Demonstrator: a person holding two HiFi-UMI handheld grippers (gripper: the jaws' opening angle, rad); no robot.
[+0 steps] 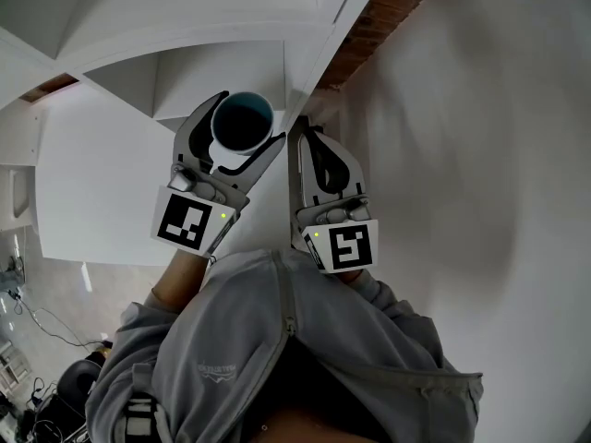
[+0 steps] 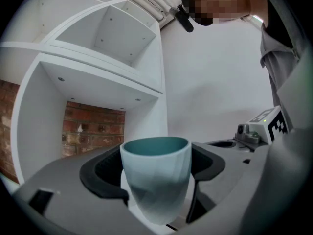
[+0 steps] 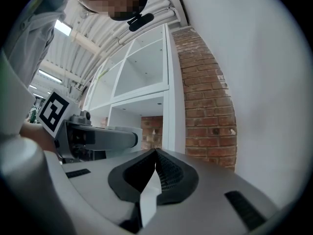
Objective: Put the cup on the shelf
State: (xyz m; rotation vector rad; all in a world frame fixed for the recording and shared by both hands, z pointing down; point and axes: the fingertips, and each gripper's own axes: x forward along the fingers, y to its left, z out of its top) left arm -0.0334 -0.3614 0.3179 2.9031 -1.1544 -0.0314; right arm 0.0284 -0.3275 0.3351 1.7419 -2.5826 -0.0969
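A pale blue cup [image 1: 242, 123] with a teal inside stands upright between the jaws of my left gripper [image 1: 251, 116], which is shut on its sides. In the left gripper view the cup [image 2: 155, 180] fills the gap between the black pads, with the white shelf [image 2: 98, 77] and its open compartments ahead and to the left. My right gripper [image 1: 301, 125] is just right of the cup, jaws closed together with nothing in them. From the right gripper view [image 3: 155, 153] the shelf [image 3: 146, 97] stands ahead and the left gripper's arm [image 3: 98, 138] shows at the left.
The shelf's white boards [image 1: 185, 72] run across the upper left. A red brick wall [image 3: 205, 111] backs the shelf compartments, and a plain white wall [image 1: 480, 155] lies at the right. Cables and a chair [image 1: 55, 377] lie on the floor at the lower left.
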